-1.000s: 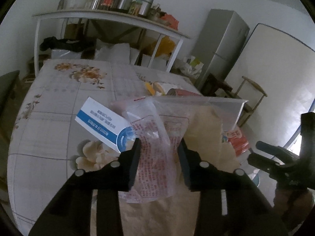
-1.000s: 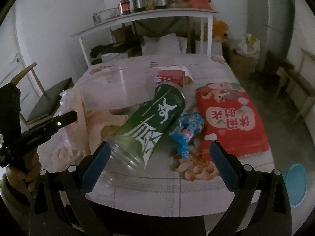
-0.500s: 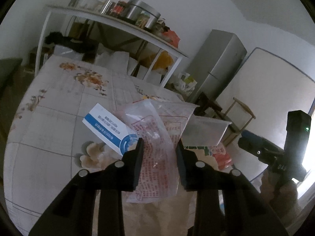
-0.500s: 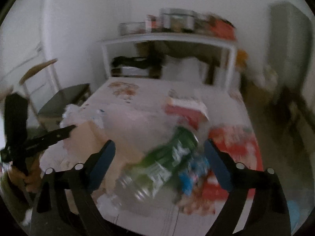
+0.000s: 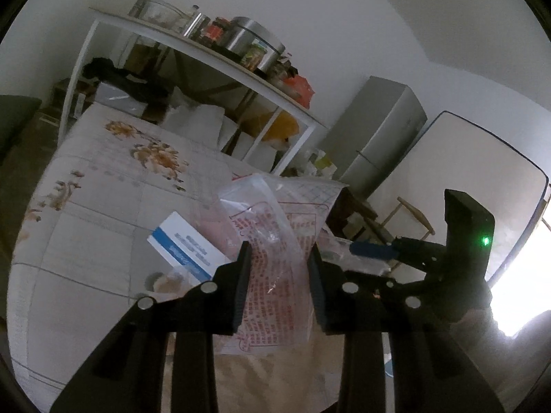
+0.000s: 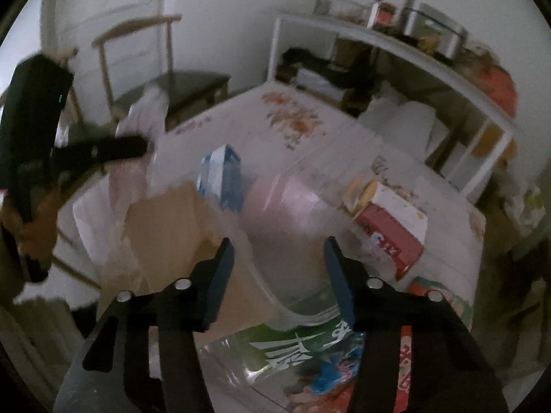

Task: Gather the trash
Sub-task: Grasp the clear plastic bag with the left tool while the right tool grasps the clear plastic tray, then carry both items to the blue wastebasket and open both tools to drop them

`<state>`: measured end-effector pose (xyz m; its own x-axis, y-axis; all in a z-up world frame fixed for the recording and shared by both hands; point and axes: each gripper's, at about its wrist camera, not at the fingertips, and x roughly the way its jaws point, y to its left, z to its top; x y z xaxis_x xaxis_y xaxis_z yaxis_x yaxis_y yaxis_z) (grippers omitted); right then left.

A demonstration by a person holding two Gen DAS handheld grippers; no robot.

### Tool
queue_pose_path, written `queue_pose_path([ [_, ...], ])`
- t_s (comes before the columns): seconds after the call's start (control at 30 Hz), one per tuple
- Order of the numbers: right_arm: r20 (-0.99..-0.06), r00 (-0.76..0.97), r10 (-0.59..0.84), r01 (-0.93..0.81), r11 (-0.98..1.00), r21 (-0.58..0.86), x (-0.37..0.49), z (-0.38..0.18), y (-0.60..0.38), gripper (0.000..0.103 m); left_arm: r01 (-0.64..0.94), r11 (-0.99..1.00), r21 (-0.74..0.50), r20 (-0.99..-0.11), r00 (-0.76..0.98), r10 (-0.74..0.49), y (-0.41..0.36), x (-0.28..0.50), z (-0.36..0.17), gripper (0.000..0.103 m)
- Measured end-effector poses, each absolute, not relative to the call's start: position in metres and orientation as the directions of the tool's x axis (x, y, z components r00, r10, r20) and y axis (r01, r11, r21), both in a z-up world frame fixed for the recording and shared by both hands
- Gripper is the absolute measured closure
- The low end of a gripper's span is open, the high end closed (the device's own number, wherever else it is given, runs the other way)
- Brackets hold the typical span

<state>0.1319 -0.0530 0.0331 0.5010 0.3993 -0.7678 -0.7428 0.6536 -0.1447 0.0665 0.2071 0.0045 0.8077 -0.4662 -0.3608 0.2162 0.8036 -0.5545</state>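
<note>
In the left wrist view, the gap between the jaws of the left gripper (image 5: pixel 278 268) is filled by a clear printed bag (image 5: pixel 275 241). Bare tablecloth (image 5: pixel 93 213) is seen at the left of the frame, where passage is free. At the right, the way is blocked by the right gripper (image 5: pixel 375 249). In the right wrist view, the centre is crowded by a clear plastic container (image 6: pixel 296 227), a blue-white box (image 6: pixel 222 175) and a red box (image 6: pixel 392 230).
</note>
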Motion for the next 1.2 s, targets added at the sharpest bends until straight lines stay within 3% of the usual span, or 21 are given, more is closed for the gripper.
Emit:
queue_pose_path([
  [0.03,-0.772,0.498,0.395,-0.748,0.646,-0.152,0.132,0.032,-0.052,0.062,0.21,0.806,-0.554,-0.362,0.811,-0.46,0.208,0.066,0.004,0.072],
  [0.2,-0.781,0.488,0.391,-0.758,0.634,-0.156,0.128,0.031,-0.052,0.099,0.197,0.804,-0.562,-0.35,0.824,-0.446,0.215,0.064,0.006,0.072],
  [0.53,-0.672,0.579,0.462,-0.713,0.686,-0.142,0.113,0.057,-0.067,0.101,0.21,0.794,-0.571,-0.293,0.851,-0.436,0.219,0.057,0.032,0.072],
  [0.8,-0.523,0.705,0.479,-0.569,0.822,-0.014,0.089,0.097,-0.141,0.101,0.278,0.799,-0.533,-0.259,0.845,-0.467,0.189,0.048,0.067,0.072],
  [0.97,-0.477,0.782,0.402,-0.401,0.91,0.109,0.061,0.1,-0.219,0.101,0.35,0.794,-0.497,-0.296,0.791,-0.535,0.142,0.059,0.086,0.072],
  [1.2,-0.498,0.849,0.175,-0.062,0.97,0.235,0.007,0.076,-0.333,0.101,0.524,0.701,-0.483,-0.35,0.619,-0.703,0.024,0.097,0.11,0.072],
])
